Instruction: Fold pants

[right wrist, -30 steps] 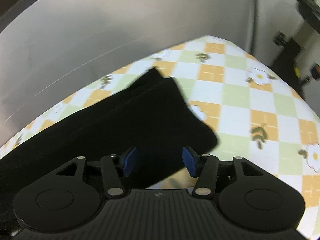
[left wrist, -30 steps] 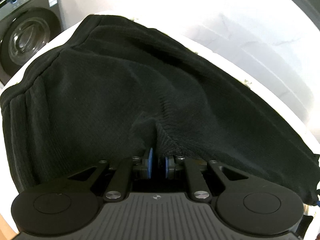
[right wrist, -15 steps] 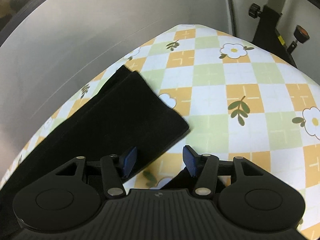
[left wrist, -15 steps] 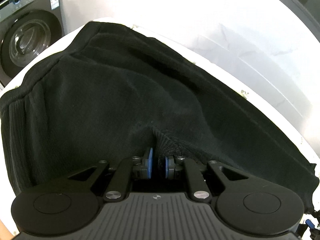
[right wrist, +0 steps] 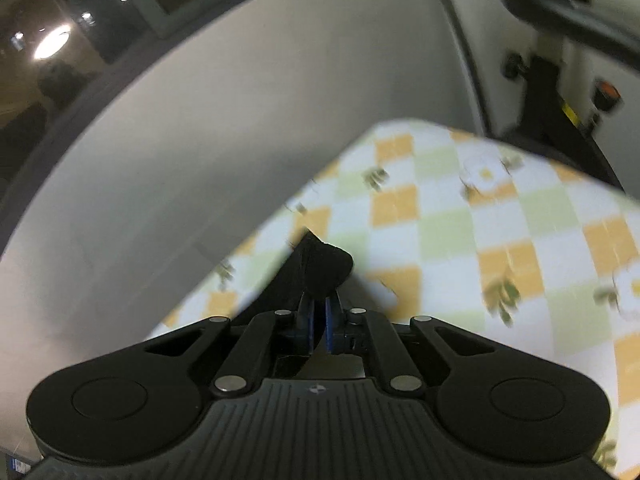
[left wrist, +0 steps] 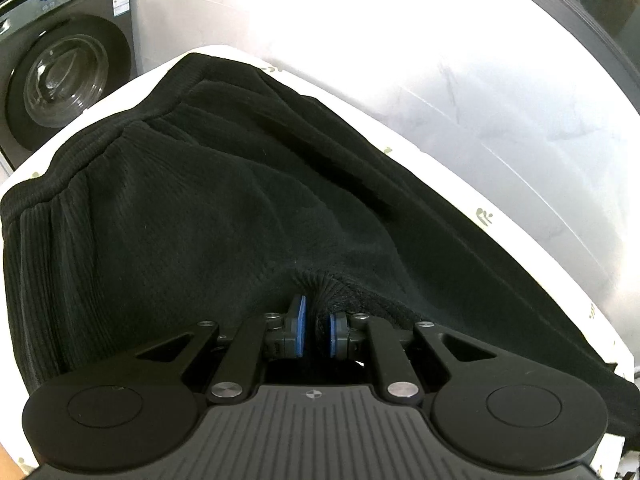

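Note:
The black ribbed pants (left wrist: 208, 216) lie spread over the table in the left wrist view, waistband at the far left. My left gripper (left wrist: 316, 326) is shut on a bunched fold of the pants near the crotch. In the right wrist view my right gripper (right wrist: 319, 322) is shut on the end of a black pant leg (right wrist: 324, 268), which is lifted off the checkered tablecloth (right wrist: 500, 240). The rest of that leg trails down and left behind the gripper.
A front-loading washing machine (left wrist: 60, 76) stands beyond the table's far left edge. A pale wall (right wrist: 200, 160) runs close behind the table. Dark equipment on a stand (right wrist: 560, 80) sits past the table's far right corner.
My right gripper was open over the pant leg end; it has shut on it and lifted it. The left gripper stays shut on the fabric, which has shifted slightly.

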Available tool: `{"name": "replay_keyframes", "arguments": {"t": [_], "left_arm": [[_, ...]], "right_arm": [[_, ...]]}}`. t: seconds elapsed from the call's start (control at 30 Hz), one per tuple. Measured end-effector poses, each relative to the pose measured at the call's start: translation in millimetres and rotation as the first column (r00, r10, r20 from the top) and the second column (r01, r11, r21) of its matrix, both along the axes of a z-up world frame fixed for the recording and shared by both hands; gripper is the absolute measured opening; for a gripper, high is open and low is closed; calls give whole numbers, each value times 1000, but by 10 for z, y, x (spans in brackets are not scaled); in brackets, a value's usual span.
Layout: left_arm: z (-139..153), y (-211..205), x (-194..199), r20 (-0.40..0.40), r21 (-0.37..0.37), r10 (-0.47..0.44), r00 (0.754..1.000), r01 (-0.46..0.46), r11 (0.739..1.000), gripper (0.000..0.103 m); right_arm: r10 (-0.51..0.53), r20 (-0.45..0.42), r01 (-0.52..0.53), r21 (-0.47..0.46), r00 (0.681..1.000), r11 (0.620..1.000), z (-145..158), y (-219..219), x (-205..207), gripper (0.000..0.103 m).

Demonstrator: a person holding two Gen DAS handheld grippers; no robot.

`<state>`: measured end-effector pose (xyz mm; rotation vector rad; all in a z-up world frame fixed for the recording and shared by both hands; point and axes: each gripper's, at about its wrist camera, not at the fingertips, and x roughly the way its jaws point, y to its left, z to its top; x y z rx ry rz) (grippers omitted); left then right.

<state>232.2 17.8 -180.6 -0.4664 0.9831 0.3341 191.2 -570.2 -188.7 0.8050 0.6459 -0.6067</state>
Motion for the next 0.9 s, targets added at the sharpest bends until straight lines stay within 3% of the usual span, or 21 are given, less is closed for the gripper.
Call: {"name": "replay_keyframes", "arguments": {"t": [0.1, 0.23, 0.33, 0.4, 0.43, 0.73, 0.9], "left_arm": [[-70, 20, 129, -9, 12, 3, 1000, -3, 1000, 12], [-211, -24, 357, -28, 20, 56, 998, -55, 998, 12], [-292, -28, 513, -48, 15, 93, 994, -93, 996, 12], [-323, -32, 584, -54, 18, 101, 993, -100, 995, 12], [-334, -30, 609, -56, 20, 102, 993, -102, 995, 12], [-398, 15, 736, -67, 16, 121, 990, -120, 993, 12], [-400, -17, 717, -62, 31, 108, 992, -106, 994, 12]], "right_arm": [[75, -55, -75, 2, 996, 997, 43, -108, 483, 5], [149, -94, -150, -1, 984, 989, -197, -112, 1151, 6], [208, -77, -210, -16, 975, 978, -353, -14, 1445, 21], [241, -95, -245, -36, 966, 969, -415, 77, 1508, 39], [253, -100, -258, -40, 962, 965, -435, 118, 1505, 40], [335, -130, -333, 37, 933, 942, -592, 227, 1177, 40], [285, -147, -279, 63, 947, 958, -719, 121, 1239, 40]]}}
